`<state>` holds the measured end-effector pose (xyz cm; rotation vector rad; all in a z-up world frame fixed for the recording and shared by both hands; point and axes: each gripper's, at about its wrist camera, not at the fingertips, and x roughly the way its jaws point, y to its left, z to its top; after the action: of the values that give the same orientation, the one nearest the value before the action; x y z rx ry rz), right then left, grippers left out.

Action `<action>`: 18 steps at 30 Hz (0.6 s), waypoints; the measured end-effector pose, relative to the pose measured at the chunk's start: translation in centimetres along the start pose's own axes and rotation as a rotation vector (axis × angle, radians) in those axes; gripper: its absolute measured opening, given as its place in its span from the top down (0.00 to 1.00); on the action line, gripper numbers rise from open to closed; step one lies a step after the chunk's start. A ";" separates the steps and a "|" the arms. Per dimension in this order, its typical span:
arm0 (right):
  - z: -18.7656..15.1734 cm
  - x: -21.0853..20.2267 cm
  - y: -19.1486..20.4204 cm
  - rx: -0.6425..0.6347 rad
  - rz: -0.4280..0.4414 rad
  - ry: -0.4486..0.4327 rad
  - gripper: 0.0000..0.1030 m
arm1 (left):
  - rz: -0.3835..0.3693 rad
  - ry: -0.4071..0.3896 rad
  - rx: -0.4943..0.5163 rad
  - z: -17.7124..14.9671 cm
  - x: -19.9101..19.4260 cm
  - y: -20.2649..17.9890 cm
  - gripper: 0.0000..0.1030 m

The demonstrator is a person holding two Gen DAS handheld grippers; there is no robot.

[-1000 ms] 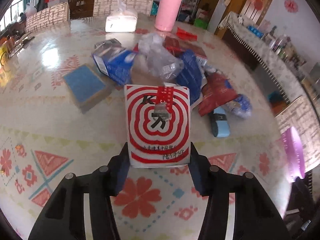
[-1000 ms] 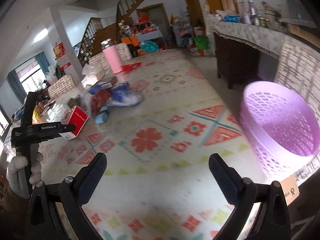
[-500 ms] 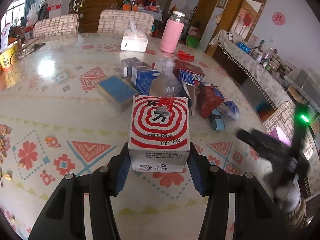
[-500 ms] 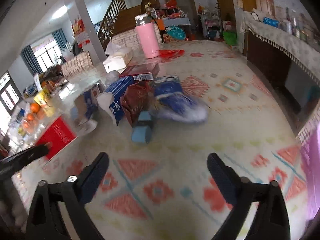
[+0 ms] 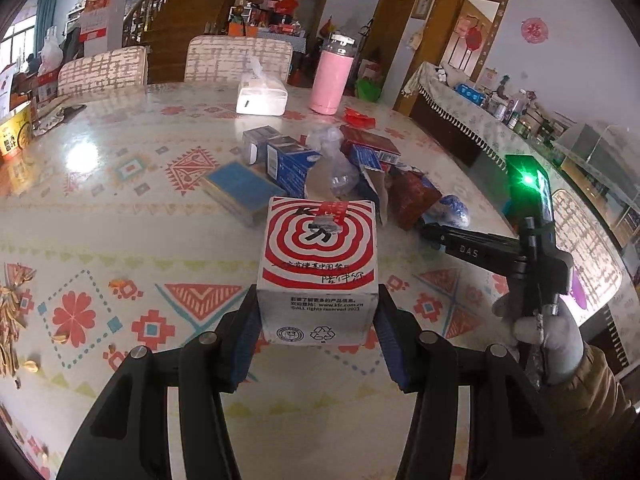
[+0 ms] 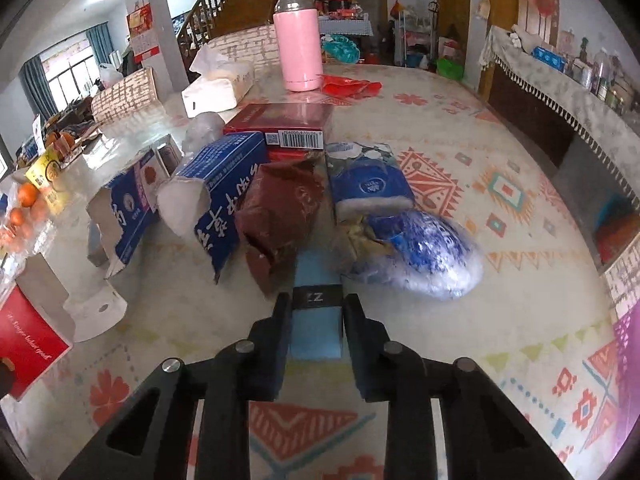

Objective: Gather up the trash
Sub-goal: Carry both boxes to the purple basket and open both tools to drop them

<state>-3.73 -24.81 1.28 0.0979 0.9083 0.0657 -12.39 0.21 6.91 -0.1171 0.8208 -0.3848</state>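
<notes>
Left claw point(image 5: 318, 344) is gripping a red-and-white spiral-print carton point(image 5: 318, 270) by its two lower sides, blue pads pressing on both faces, carton upright and lifted clear above the patterned tabletop point(image 5: 120, 208).

Right claw point(image 6: 316, 320) is clamping narrow on a light blue flat pack point(image 6: 316, 332) with a black band; both fingers are touching its sides, and the pack is lying on the tabletop point(image 6: 500, 208) at the near edge of the trash pile. In the left wrist view the right claw point(image 5: 430, 232) is reaching toward the pile from the right, with a gloved hand point(image 5: 548, 336) holding its handle.

Rest of the trash is sitting clustered mid-tabletop: torn blue cartons point(image 6: 224, 196), a brown crumpled bag point(image 6: 280, 208), a blue tissue pack point(image 6: 368, 184), a blue-and-white plastic wrapper point(image 6: 424, 252) just right of the blue pack, and a red box point(image 6: 288, 120) behind. Beyond the pile a pink bottle point(image 6: 298, 48) is standing upright, with a white tissue packet point(image 6: 216, 84) to its left. A purple basket point(image 6: 628, 344) is showing at the far right edge, well apart from the pile.
</notes>
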 end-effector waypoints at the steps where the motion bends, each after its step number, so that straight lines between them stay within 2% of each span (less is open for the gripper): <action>1: -0.4 -0.6 -0.1 0.004 0.011 -0.004 0.72 | -0.003 -0.005 0.003 0.0 -0.3 -0.1 0.49; 10: -4.4 -7.6 -2.3 0.063 0.140 -0.072 0.72 | -0.039 -0.047 0.046 0.0 -2.3 -2.9 0.49; 18: -7.5 -12.1 -6.7 0.146 0.161 -0.136 0.72 | -0.071 -0.040 0.138 -0.3 -2.3 -8.5 0.49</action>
<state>-16.97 -32.22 5.43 0.3083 0.7669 0.1408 -16.44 -6.73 10.39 -0.0252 0.7497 -0.5036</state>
